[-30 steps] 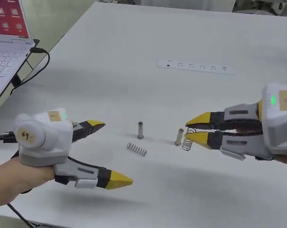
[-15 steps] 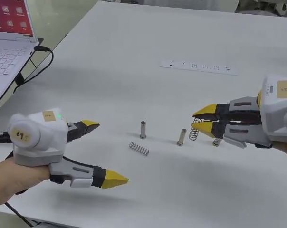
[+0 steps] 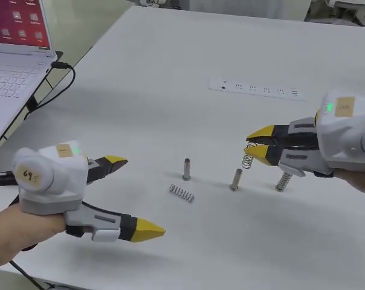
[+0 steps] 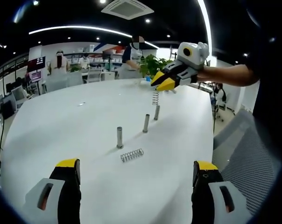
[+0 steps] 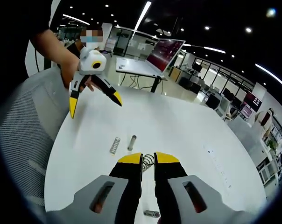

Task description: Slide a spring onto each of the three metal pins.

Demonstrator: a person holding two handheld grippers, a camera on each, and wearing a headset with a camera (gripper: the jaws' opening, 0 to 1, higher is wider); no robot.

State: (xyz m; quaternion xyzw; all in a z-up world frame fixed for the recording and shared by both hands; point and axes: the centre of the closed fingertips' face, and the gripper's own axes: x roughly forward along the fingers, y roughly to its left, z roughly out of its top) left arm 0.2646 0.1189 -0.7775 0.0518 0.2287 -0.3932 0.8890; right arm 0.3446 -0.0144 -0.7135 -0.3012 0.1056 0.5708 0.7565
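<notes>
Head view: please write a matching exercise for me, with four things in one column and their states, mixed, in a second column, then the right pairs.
Things:
1. left tongs
2. right tongs
3. loose spring
4. leftmost pin

States:
a. standing bare
b. shut on the hanging spring
c. lying flat on the table
d. open, empty

Pairs: 1-d, 2-b, 3-c, 4-a.

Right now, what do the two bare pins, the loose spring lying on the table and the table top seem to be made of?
The bare pins look like plain metal: grey, with a dull shine. The loose spring seems to be thin steel wire: silvery open coils. The table top is smooth, matt white, perhaps laminate; the look leaves that open.
</notes>
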